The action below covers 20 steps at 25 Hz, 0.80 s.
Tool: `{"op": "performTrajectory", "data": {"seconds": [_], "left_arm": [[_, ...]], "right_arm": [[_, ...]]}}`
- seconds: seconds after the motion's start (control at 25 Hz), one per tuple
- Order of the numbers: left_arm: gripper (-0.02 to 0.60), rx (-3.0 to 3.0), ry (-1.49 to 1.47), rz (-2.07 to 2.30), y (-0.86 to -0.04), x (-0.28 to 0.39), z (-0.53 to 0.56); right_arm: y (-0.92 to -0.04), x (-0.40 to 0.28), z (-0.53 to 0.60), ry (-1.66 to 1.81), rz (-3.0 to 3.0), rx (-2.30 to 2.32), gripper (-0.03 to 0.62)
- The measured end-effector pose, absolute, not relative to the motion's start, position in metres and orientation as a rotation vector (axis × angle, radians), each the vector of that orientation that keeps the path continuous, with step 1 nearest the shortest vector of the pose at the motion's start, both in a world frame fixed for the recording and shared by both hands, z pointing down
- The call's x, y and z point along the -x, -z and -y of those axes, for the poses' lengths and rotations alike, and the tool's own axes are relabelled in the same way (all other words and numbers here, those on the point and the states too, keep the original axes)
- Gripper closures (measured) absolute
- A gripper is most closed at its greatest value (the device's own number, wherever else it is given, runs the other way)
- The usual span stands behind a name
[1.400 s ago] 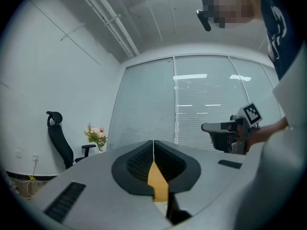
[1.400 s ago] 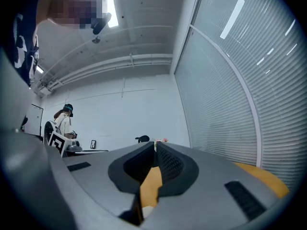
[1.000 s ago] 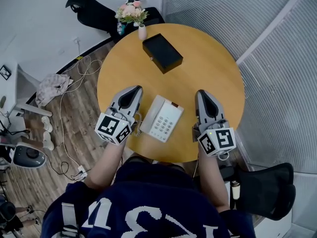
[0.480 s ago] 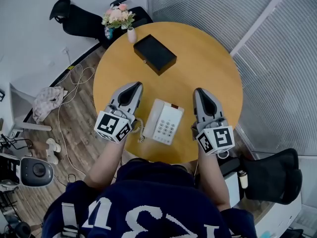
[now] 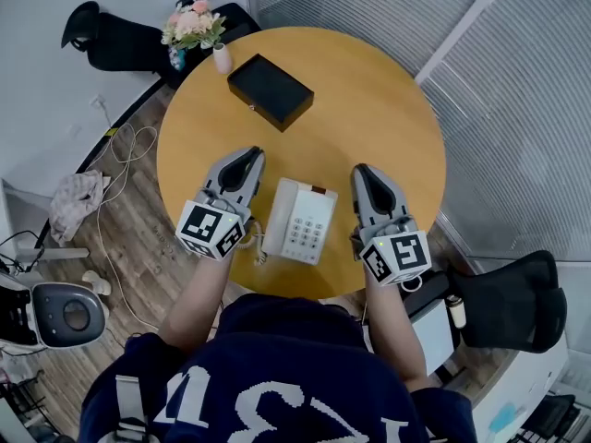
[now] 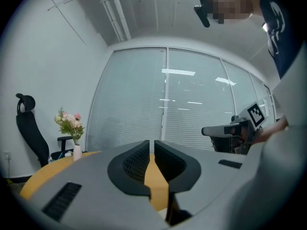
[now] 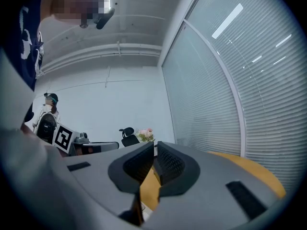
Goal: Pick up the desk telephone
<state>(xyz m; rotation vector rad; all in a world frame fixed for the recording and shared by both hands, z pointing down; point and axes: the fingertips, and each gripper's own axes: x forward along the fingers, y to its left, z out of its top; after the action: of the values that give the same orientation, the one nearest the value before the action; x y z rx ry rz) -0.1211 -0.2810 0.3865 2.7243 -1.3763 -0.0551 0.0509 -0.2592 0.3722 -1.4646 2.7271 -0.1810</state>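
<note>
While both of your claws stay clenched with nothing between their pads, the desk telephone lies flat on the round wooden table in the gap between them, and neither claw touches it. Seen from the head view, your left claw has the phone just to its right, and your right claw has it just to its left. Both claws point level toward the far side of the table, roughly parallel to the phone's long sides.

Your left claw's own view shows its jaws drawn together over bare tabletop, and your right claw's view shows the same.

The white handset sits on the side of the phone nearer your left claw, and the keypad on the side nearer your right. A coiled cord hangs at the phone's near corner, just beside your left claw's marker cube.

Beyond your left claw's tip and well apart from it lies a black box. Farther still, and off to that claw's left, a white vase of pink flowers stands at the table's far edge. A black office chair stands on the floor to the right of your right claw.
</note>
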Motion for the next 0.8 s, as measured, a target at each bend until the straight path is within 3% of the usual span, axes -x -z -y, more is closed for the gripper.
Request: {"op": "performTrajectory", "data": {"seconds": [0.12,0.2,0.24,0.8], "left_arm": [[0.536,-2.680,0.008,1.322,-0.410,0.119,0.284],[0.413,-2.639,-0.036,1.278,-0.431,0.115,0.286],[0.394,-2.618,-0.059,1.253,-0.442,0.113,0.286],[0.319,-2.339,-0.241,0.938,-0.573,0.096,0.250]], "right_arm": [[-0.397,-0.048,0.258,0.212,-2.764,1.498,0.559],[-0.420,-0.048,0.257,0.273,-2.784,1.525,0.557],[-0.432,-0.049,0.256,0.319,-2.788,1.538,0.557],[-0.579,-0.052,0.236,0.898,-2.773,1.615,0.439]]}}
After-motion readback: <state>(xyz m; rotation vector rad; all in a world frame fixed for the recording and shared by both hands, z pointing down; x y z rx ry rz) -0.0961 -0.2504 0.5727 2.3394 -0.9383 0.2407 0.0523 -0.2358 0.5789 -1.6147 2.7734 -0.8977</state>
